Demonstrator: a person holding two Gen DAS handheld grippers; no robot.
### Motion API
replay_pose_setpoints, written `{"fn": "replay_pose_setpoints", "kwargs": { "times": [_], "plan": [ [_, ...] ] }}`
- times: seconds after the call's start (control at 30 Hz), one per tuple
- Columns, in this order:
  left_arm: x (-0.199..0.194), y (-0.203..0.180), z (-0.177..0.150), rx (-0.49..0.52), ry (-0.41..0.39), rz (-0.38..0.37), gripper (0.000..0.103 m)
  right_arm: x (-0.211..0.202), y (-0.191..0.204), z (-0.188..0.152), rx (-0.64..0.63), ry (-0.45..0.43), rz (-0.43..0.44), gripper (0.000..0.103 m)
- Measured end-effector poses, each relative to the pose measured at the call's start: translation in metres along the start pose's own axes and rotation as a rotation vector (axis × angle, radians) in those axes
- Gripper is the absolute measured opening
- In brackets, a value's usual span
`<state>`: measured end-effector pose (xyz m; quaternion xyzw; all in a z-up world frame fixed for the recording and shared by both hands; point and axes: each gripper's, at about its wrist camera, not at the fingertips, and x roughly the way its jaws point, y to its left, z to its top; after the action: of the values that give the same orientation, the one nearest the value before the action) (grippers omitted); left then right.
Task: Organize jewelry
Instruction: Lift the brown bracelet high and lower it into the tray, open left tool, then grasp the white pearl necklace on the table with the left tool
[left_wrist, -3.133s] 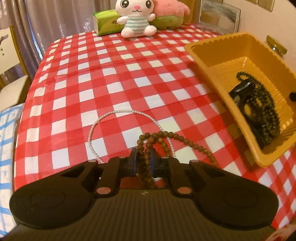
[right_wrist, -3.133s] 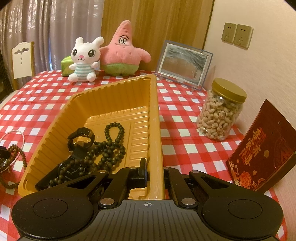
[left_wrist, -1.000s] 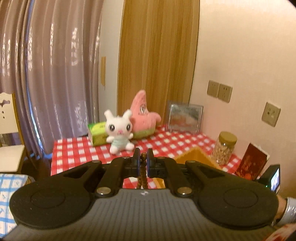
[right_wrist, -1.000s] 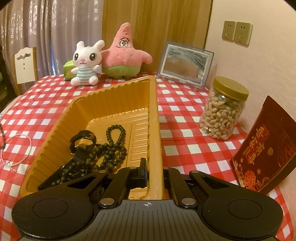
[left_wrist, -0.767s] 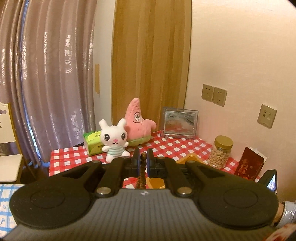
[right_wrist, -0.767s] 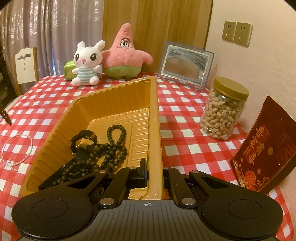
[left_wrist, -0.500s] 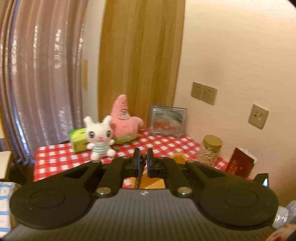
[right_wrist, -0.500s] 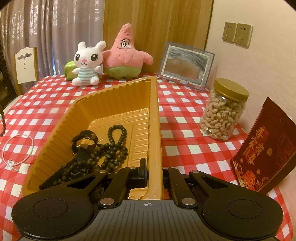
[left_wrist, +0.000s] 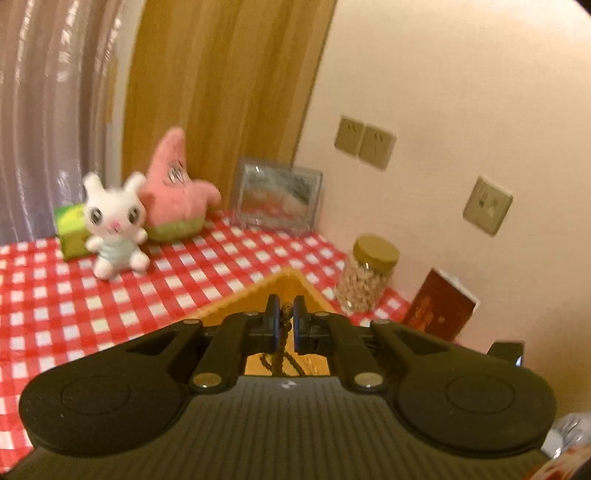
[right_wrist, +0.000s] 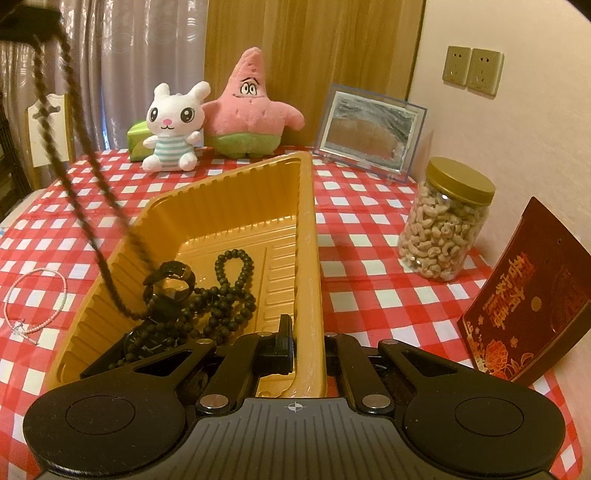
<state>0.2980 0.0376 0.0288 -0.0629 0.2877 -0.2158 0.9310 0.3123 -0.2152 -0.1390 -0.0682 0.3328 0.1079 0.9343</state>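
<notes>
My left gripper (left_wrist: 284, 317) is shut on a brown bead necklace (left_wrist: 282, 332), held high above the yellow tray (left_wrist: 258, 295). In the right wrist view the necklace (right_wrist: 92, 206) hangs in long loops from the upper left, its lower end over the tray's left side. My right gripper (right_wrist: 306, 339) is shut on the near rim of the yellow tray (right_wrist: 306, 236). Inside the tray lie a dark bead necklace (right_wrist: 229, 291) and a black watch (right_wrist: 170, 284). A white pearl necklace (right_wrist: 35, 302) lies on the checked cloth left of the tray.
A white bunny plush (right_wrist: 173, 125), a pink starfish plush (right_wrist: 251, 107) and a green box (right_wrist: 138, 142) stand at the table's back. A picture frame (right_wrist: 369, 133), a jar of cashews (right_wrist: 447, 229) and a red booklet (right_wrist: 528, 295) stand to the right by the wall.
My left gripper has carried the brown necklace right, over the tray; its hanging loops now show in the right wrist view. My right gripper has stayed on the tray rim.
</notes>
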Motion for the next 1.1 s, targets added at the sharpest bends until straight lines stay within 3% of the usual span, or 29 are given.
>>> {"fn": "replay_pose_setpoints", "kwargs": {
  "times": [0.27, 0.37, 0.53, 0.8, 1.1],
  "plan": [
    [0.047, -0.004, -0.022, -0.009, 0.119, -0.017, 0.006, 0.0, 0.0, 0.001, -0.002, -0.001, -0.001, 0.004],
    [0.047, -0.003, -0.025, -0.019, 0.124, -0.023, 0.018, 0.001, 0.0, 0.002, 0.0, 0.002, 0.0, 0.004],
    [0.029, 0.013, -0.022, -0.05, 0.094, 0.012, 0.02, 0.001, -0.001, 0.002, 0.002, 0.003, 0.002, 0.004],
    [-0.015, 0.065, -0.025, -0.119, 0.057, 0.174, 0.021, 0.001, -0.001, 0.002, 0.002, 0.003, 0.002, 0.004],
    [-0.058, 0.128, -0.057, -0.212, 0.094, 0.389, 0.025, 0.002, 0.0, 0.001, 0.001, 0.005, 0.001, 0.004]
  ]
}}
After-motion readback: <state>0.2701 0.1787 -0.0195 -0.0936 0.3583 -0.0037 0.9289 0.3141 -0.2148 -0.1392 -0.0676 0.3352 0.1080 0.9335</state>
